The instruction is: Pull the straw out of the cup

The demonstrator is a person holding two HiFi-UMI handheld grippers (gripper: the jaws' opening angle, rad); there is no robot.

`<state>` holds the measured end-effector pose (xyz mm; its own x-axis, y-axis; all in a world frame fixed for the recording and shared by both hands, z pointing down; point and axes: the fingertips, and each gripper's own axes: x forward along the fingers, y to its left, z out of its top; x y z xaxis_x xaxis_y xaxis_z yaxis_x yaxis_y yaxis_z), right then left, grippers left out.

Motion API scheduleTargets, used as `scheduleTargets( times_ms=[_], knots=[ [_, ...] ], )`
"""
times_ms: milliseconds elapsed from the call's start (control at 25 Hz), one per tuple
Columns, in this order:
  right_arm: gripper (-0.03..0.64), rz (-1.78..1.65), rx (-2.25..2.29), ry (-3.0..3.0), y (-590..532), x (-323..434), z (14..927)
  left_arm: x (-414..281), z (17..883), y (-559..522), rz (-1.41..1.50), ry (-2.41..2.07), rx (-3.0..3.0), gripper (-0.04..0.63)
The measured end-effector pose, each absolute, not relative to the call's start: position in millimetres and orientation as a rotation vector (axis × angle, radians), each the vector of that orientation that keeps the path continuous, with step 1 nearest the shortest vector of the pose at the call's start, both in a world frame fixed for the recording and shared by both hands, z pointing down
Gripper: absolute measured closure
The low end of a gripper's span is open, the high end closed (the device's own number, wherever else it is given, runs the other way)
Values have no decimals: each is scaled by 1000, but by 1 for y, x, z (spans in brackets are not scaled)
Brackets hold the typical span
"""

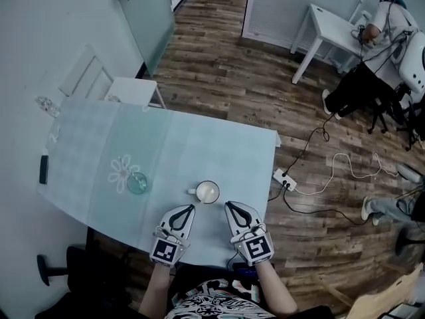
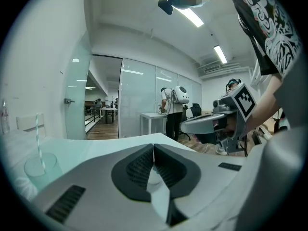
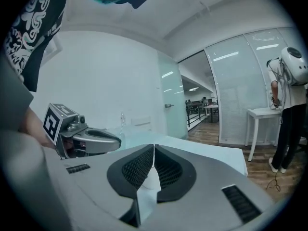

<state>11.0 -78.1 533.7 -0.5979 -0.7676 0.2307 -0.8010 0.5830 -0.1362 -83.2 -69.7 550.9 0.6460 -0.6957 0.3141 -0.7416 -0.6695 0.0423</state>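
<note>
Starting at the bottom centre of the head view: left gripper and right gripper both have their jaws pinched together with nothing in them. Just past them there's a white mug. Further left on the pale tablecloth stands the clear glass cup, with a thin pale straw sticking up out of it, leaning slightly.

This is an office or lab workspace. Glass partitions and a glass door divide the rooms, and strip lights run along the ceiling. The floor is wood-look planking, and a power strip with loose cables lies on it. A person sits by a plain white desk. The near table carries a pale cloth.
</note>
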Motion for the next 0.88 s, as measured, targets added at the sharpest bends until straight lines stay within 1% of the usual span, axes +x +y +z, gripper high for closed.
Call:
scheduleTargets(
  times_ms=[160,200,320,400,480,880],
  knots=[
    [588,354,1254,-2680,-75,0,539,-77,557,-66,419,-1189,2675,578],
    [588,344,1233,-2683,-74,-4,540,-77,556,-66,416,-1187,2669,564],
    [586,280,1181,-2688,-73,-12,544,-74,557,-66,422,-1178,2675,559],
    [583,298,1177,-2680,-73,-15,549,-72,560,-66,439,-1160,2682,531],
    [563,308,1172,-2673,-73,-17,555,-70,563,-64,451,-1142,2684,518],
    [558,256,1104,-2642,-78,-26,570,-59,571,-70,445,-1130,2685,503]
  ],
)
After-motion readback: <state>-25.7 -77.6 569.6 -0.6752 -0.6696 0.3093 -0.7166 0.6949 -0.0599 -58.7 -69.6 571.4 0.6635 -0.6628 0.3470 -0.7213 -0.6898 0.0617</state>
